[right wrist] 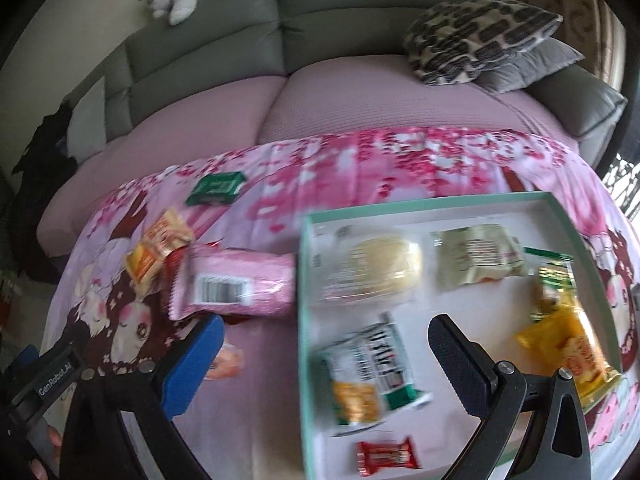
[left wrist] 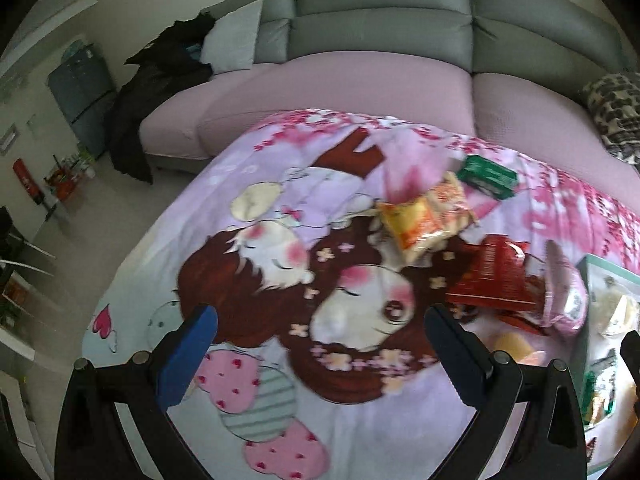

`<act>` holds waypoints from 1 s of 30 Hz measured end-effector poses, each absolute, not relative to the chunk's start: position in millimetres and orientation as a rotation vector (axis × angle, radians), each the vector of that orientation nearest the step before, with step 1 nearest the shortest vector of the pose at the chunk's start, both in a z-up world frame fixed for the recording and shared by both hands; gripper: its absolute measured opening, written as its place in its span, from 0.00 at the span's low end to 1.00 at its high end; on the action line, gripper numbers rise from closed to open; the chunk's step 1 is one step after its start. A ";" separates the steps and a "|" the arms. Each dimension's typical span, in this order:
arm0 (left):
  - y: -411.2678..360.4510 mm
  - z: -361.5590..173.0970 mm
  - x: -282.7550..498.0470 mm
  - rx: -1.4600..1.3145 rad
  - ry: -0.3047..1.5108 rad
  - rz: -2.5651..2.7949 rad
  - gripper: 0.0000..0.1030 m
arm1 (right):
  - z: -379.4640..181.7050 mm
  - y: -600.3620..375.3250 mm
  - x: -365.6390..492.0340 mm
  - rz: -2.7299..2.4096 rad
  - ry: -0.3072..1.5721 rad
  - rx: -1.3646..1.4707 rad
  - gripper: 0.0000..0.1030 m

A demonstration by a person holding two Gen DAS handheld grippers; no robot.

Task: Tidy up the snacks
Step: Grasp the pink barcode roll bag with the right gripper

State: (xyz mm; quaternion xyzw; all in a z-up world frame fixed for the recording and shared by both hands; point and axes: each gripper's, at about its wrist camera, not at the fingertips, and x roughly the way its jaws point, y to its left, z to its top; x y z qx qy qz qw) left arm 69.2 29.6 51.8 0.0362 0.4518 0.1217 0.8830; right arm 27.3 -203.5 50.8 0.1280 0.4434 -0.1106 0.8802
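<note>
Several wrapped snacks are already gathered in the shallow mint-green cardboard tray (right wrist: 436, 200) near the blanket's right edge; a pink foil packet (right wrist: 234, 282) lies just beside it. Both the left gripper (left wrist: 320, 354) and right gripper (right wrist: 326, 360) are held apart, empty.

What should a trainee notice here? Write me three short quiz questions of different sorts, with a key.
1. True or false: the pink snack packet with a barcode label lies inside the shallow mint-green cardboard box.
2. Multiple choice: the small red candy wrapper is (a) on the grey sofa, (b) in the box's near corner, (c) clamped in the right tool.
3. What state is the left tool in, and what is between its fingers?

Key: 1. False: it lies on the cartoon-print blanket, just left of the box. 2. (b). 3. Open, holding nothing; only blanket shows between them.
</note>
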 end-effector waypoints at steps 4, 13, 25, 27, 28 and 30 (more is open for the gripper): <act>47.5 50.7 69.6 0.069 0.935 0.288 1.00 | 44.6 -188.5 33.6 -0.213 0.939 0.243 1.00; 77.5 39.4 74.3 0.001 0.968 0.310 1.00 | 40.3 -168.8 41.0 -0.184 0.941 0.201 1.00; 64.0 19.4 93.4 -0.056 1.022 0.262 1.00 | 24.7 -150.2 59.8 -0.138 0.912 0.092 1.00; 61.2 16.9 96.8 -0.059 1.028 0.262 1.00 | 23.3 -144.6 63.5 -0.143 0.897 0.035 1.00; 60.1 15.7 98.3 -0.062 1.032 0.263 1.00 | 22.1 -141.5 65.6 -0.137 0.891 0.008 1.00; 57.0 13.2 100.9 -0.064 1.041 0.258 1.00 | 20.2 -136.0 67.6 -0.130 0.882 -0.036 1.00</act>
